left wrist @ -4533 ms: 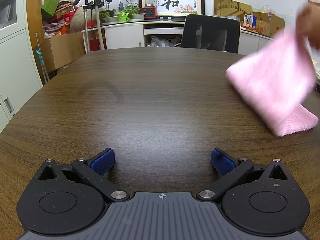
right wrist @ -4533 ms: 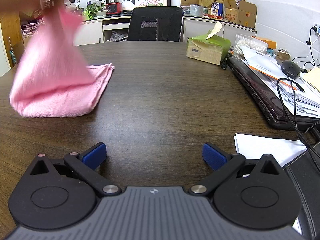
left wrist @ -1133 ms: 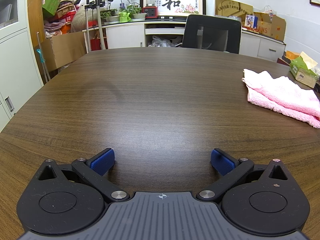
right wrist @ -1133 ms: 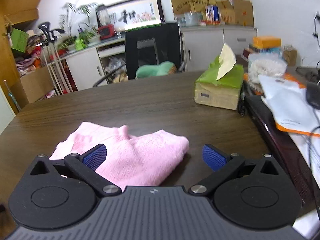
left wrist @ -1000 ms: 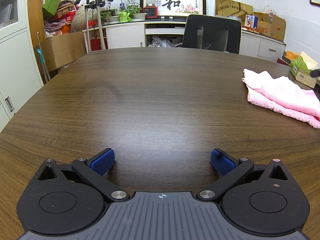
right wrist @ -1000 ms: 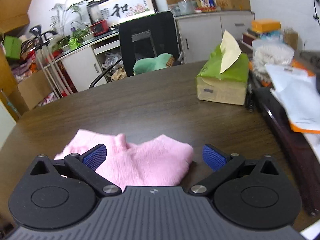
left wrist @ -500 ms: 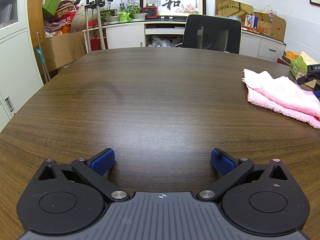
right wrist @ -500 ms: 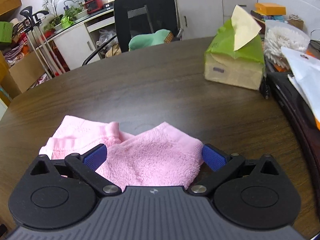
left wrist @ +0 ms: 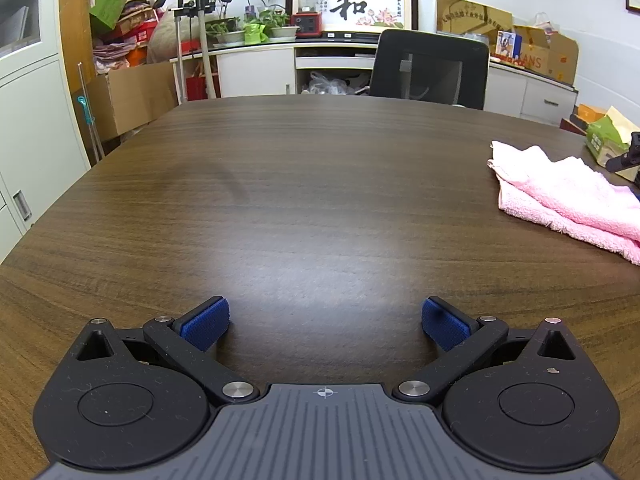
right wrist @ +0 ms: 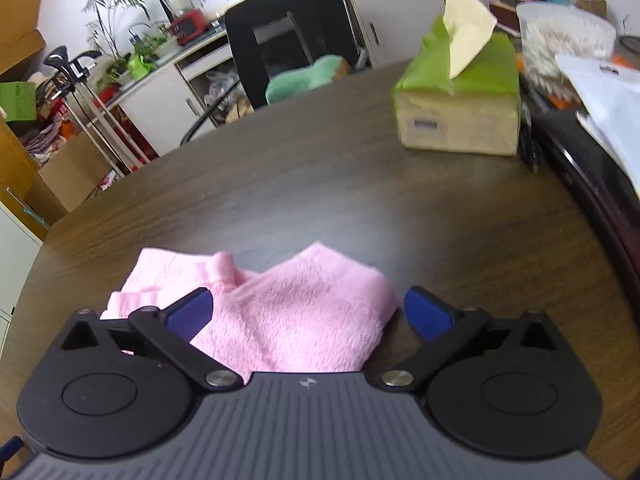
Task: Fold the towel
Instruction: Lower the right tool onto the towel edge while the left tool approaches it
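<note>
Right claw (right wrist: 306,312) spread wide over rumpled pink towel (right wrist: 296,312) on tabletop (right wrist: 360,200); left claw (left wrist: 325,322) open too, over bare wood

Ahead of you the dark wood table (left wrist: 304,184) runs to a black mesh office chair (left wrist: 430,70). A green tissue box (right wrist: 460,112) stands on the table at your right, just beside a black laptop (right wrist: 592,184) under loose papers (right wrist: 608,96). A framed calligraphy picture (left wrist: 360,10) hangs above the white cabinets (left wrist: 256,72), with a red-based blender (left wrist: 306,10) beside potted plants (left wrist: 240,26).
</note>
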Motion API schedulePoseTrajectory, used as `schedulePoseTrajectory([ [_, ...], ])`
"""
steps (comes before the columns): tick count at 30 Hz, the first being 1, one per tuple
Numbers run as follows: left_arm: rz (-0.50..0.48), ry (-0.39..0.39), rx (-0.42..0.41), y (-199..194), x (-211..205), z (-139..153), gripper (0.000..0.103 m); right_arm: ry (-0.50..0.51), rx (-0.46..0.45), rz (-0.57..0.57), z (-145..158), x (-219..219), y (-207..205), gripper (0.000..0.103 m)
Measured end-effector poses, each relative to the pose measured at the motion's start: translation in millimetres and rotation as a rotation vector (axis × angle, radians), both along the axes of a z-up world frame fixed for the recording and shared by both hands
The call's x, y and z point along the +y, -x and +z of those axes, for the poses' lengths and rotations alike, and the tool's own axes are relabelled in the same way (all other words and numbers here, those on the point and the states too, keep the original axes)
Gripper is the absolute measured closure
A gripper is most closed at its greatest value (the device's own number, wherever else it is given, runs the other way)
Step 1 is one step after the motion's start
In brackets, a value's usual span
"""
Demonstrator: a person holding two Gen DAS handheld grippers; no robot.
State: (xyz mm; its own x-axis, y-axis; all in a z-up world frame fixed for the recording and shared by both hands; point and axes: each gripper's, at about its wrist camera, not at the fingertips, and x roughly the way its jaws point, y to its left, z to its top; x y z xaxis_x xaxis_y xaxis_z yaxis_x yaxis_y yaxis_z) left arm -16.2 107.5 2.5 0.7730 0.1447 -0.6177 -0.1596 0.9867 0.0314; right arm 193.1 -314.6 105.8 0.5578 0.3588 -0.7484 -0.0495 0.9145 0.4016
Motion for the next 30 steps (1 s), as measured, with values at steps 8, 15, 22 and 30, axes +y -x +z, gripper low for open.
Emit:
schedulePoseTrajectory([
  [8,0.000,0.001,0.002,-2,-1,1,0.000,-0.049,-0.022,0.028,3,-12,-7,0.000],
  [15,0.000,0.001,0.002,-1,0,1,0.000,-0.012,-0.059,0.038,4,-4,-12,0.000],
  [22,-0.001,0.000,0.000,-8,-5,1,0.000,0.035,-0.082,0.088,3,9,-19,0.002],
  [30,-0.079,0.022,0.004,-38,-45,30,0.000,0.096,-0.093,0.134,5,21,-24,0.020],
])
